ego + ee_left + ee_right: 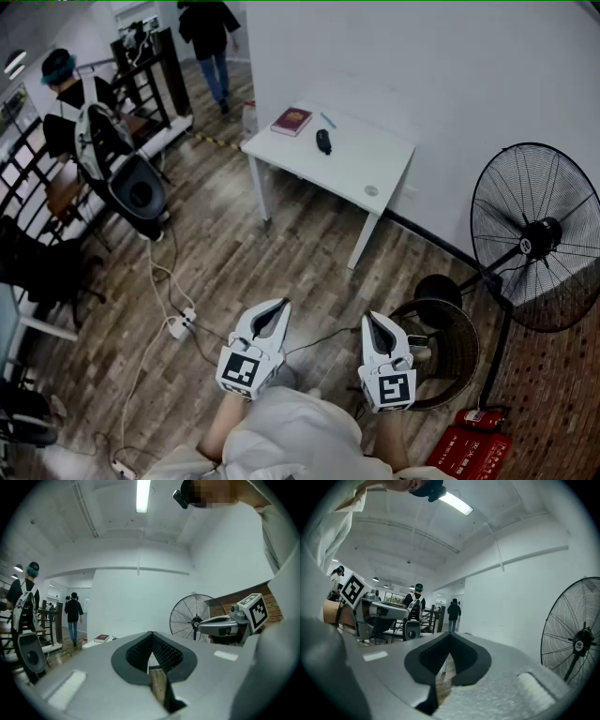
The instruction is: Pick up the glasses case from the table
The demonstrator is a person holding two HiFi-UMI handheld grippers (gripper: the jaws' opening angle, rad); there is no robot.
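Left hand-held gripper, right hand-held gripper, level, closed

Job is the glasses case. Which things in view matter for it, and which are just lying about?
For the job: black glasses case on the white table; left tongs and right tongs, both shut and empty.

Lying about: red book, pen and small round disc on that table; standing fan; basket.
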